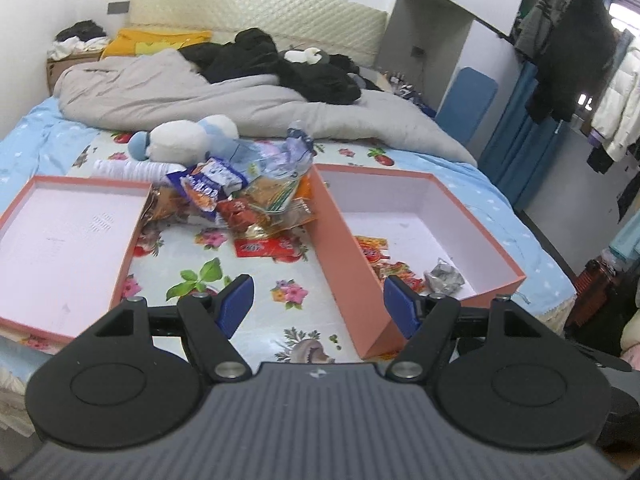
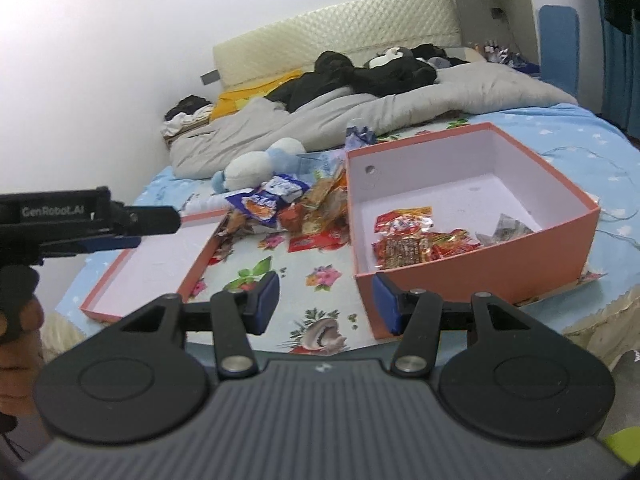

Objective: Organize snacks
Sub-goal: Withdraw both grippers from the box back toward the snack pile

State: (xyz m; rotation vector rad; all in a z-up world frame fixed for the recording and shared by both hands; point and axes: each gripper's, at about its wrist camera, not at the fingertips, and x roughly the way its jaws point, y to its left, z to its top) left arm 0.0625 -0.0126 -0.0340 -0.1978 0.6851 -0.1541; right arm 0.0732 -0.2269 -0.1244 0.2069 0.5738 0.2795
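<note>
A pile of snack packets lies on the floral sheet between a shallow pink lid on the left and a deep pink box on the right. The pile, lid and box also show in the right wrist view. Red packets and a silver wrapper lie inside the box. A flat red packet lies alone on the sheet. My left gripper is open and empty, hovering before the pile. My right gripper is open and empty near the box's front corner.
A white and blue plush toy and a crumpled plastic bottle lie behind the pile. A grey duvet and black clothes fill the back of the bed. The left gripper's body shows at the right view's left edge.
</note>
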